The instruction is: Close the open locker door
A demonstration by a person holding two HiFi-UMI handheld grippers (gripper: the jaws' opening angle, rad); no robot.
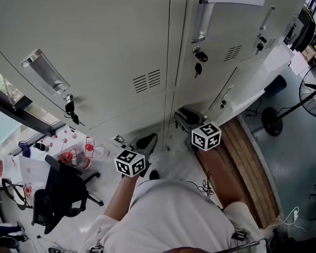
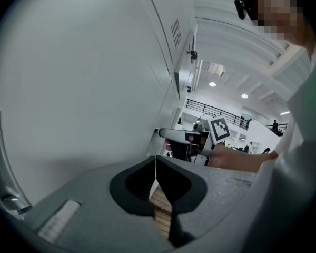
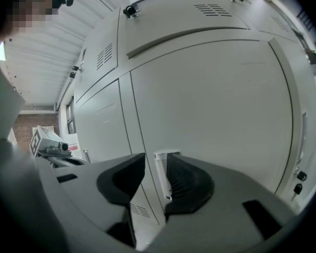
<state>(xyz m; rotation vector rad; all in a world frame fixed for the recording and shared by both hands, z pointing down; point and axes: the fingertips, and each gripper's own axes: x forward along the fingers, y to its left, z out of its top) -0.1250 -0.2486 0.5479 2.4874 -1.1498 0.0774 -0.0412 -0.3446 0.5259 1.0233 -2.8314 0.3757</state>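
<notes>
Grey lockers fill the head view. The lower right locker door [image 1: 242,88] stands a little out from the front; in the right gripper view this door [image 3: 216,109] shows a dark gap along its top edge. Its white handle [image 3: 162,175] appears between the fingers of my right gripper [image 3: 157,181], close to the right pad; the jaws stand apart. The right gripper [image 1: 187,116] is at that door's left edge. My left gripper [image 1: 147,141] hangs lower left beside the lower left door [image 1: 124,112]. The left gripper [image 2: 156,168] has its tips together, holding nothing.
Upper doors carry metal handles [image 1: 201,20] and keys [image 1: 198,67]. A black office chair [image 1: 63,191] and bottles stand at the lower left. A wooden bench [image 1: 247,162] runs along the right, with a floor fan [image 1: 310,96] beyond it.
</notes>
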